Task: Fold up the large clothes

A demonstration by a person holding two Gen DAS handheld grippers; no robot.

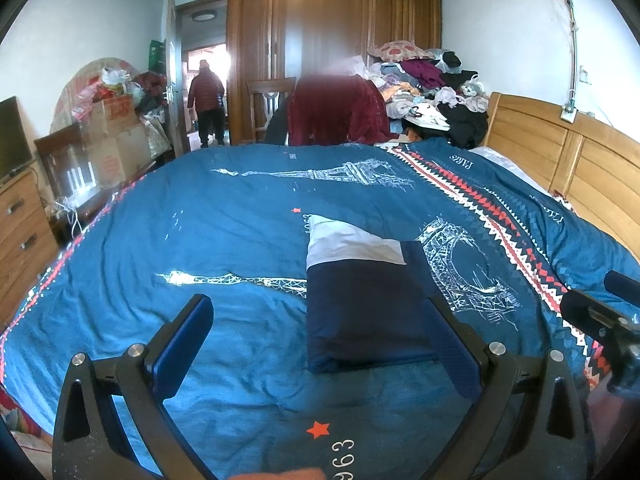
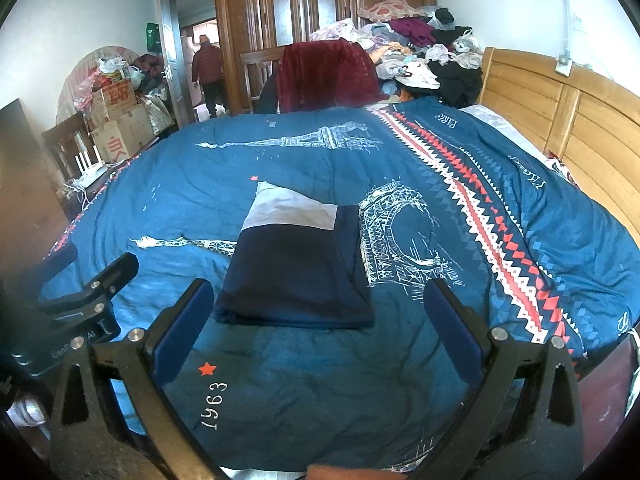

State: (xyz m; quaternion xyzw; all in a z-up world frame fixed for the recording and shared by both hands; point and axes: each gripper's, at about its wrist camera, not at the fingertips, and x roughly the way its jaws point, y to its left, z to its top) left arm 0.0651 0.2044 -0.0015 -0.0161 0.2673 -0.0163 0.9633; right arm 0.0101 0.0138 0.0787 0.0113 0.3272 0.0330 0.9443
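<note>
Standing at the far left of the room, a wooden dresser and stacked cardboard boxes line the wall, and beyond them a person in a dark red jacket stands in the open doorway beside a tall wooden wardrobe. Nearer, the left claw hangs just above the bed with its jaws spread wide and nothing between its blue pads. The bed is covered by a blue quilt printed with white towers, red stars and a red-and-white zigzag band. In the middle of that quilt lies the folded garment, a flat navy rectangle with a white panel at its far end; it rests on the quilt, apart from both claws, ahead of the left claw and towards its right finger. In the right wrist view the same garment lies ahead of the right claw, towards its left finger, and this claw too stands wide open and empty. Behind the bed, a dark red cloth drapes a chair, and to the right a heap of mixed clothes piles up against the wooden headboard.
</note>
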